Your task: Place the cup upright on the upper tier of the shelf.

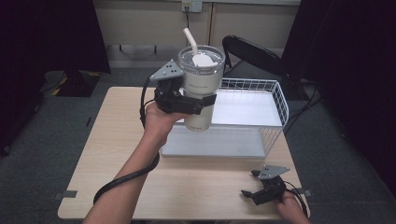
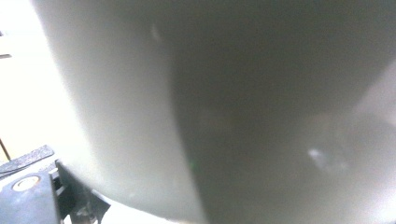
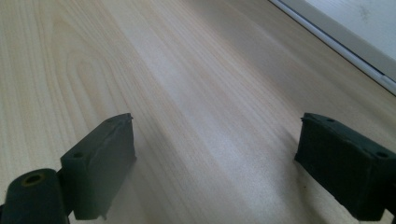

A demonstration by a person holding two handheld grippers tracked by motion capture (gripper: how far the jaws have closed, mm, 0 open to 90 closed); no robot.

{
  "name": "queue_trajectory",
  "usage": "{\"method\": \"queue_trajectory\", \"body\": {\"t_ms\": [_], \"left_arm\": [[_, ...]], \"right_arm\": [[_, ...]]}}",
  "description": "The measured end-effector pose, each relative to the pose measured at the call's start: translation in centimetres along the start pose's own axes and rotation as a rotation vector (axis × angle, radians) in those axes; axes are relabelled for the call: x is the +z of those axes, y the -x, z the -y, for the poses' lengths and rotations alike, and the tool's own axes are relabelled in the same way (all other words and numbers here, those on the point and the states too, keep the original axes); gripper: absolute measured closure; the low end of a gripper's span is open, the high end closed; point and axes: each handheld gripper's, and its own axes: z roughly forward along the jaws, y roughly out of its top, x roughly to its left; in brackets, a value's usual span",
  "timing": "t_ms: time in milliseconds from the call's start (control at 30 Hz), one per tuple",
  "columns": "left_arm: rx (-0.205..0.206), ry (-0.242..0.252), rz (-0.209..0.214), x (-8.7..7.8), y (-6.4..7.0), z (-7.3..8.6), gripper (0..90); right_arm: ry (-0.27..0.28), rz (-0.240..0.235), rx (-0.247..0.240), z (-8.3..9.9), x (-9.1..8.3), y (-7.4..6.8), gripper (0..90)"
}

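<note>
Cream-white tumbler (image 1: 200, 88), with clear lid (image 1: 201, 59) and straw (image 1: 190, 41), is held clear of the table (image 1: 116, 154) by the left gripper (image 1: 196, 103), whose jaws are clamped across the lower body of the vessel. In the left gripper view the tumbler wall (image 2: 224, 112) sits hard against the lens, consistent with a firm side grip.

Position: the tumbler hangs above the near-left corner of the white wire rack (image 1: 275, 100), over the left end of the rack's upper shelf (image 1: 243, 109). The rack stands toward the far right of the table. Whether the tumbler base touches the shelf cannot be determined.

Orientation: the tumbler's long axis is close to upright, straw uppermost. The gripper reaches it from the left, so the vessel lies to the right of the holding hand (image 1: 159, 119), and the shelf surface extends further right and beyond.

Right gripper (image 1: 252, 193) rests near the table's near-right corner, jaws spread wide with nothing between them; the right gripper view shows bare wood between its pads (image 3: 100, 163). It lies well apart from the tumbler.

Assessment: the left hand alone governs the vessel. Any placement on the shelf appears to turn on a short travel rightward and down, keeping the axis vertical.
</note>
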Motion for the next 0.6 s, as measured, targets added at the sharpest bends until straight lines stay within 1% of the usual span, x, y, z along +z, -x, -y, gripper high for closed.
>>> {"method": "queue_trajectory", "body": {"t_ms": [300, 467, 600], "left_arm": [[-0.002, 0.004, -0.037, 0.3, -0.9, -0.4, 9.5], [0.004, 0.004, -0.05, 0.6, -1.2, -0.6, 9.5], [0.0, 0.011, -0.057, 1.0, -1.5, -0.7, 9.5]], "right_arm": [[0.0, 0.001, -0.001, 0.0, 0.0, 0.0, 10.6], [-0.002, 0.0, -0.001, 0.0, 0.0, 0.0, 10.6], [-0.002, 0.0, -0.001, 0.0, 0.0, 0.0, 10.6]]}}
